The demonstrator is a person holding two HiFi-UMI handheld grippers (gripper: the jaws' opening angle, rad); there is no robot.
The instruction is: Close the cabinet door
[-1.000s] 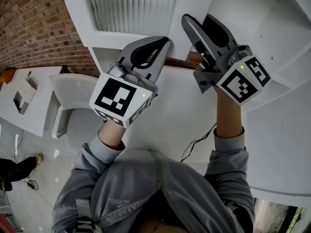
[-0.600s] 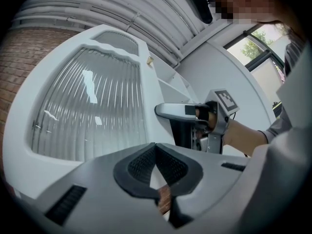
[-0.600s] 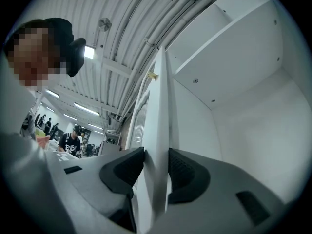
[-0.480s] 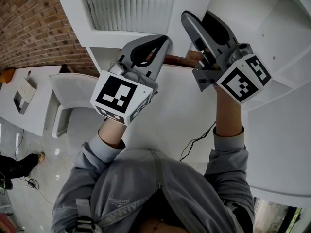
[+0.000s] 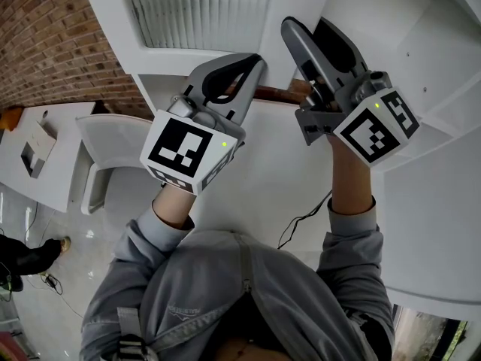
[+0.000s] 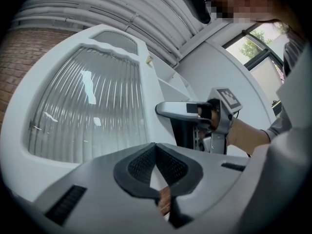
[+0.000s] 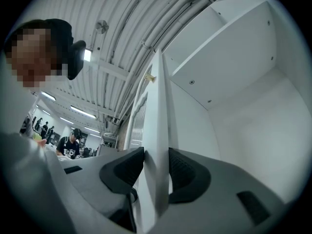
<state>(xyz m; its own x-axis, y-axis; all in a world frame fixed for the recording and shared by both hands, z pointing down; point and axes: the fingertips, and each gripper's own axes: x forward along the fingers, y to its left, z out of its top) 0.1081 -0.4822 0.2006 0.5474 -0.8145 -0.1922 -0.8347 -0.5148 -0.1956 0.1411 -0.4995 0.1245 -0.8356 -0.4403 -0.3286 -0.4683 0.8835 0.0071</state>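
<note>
The white cabinet door [image 5: 203, 10] with its ribbed glass pane stands ajar in front of the open white cabinet [image 5: 391, 21]. My right gripper [image 5: 304, 28] straddles the door's free edge. In the right gripper view that edge [image 7: 158, 106] runs between the jaws of my right gripper [image 7: 156, 155], and both pads lie against it. My left gripper [image 5: 254, 62] is shut with nothing in it, its tips meeting just below the door's lower frame. The left gripper view shows my left gripper [image 6: 156, 146] under the glass pane [image 6: 92, 106], with the right gripper's fingers [image 6: 175, 109] at the door's edge.
A brick wall [image 5: 52, 36] runs along the left. Below it stand a white chair [image 5: 98, 164] and a white desk [image 5: 37, 156]. A black cable [image 5: 301, 224] hangs by my right arm. The cabinet's shelves [image 7: 234, 82] are bare. People [image 7: 70, 143] stand far off.
</note>
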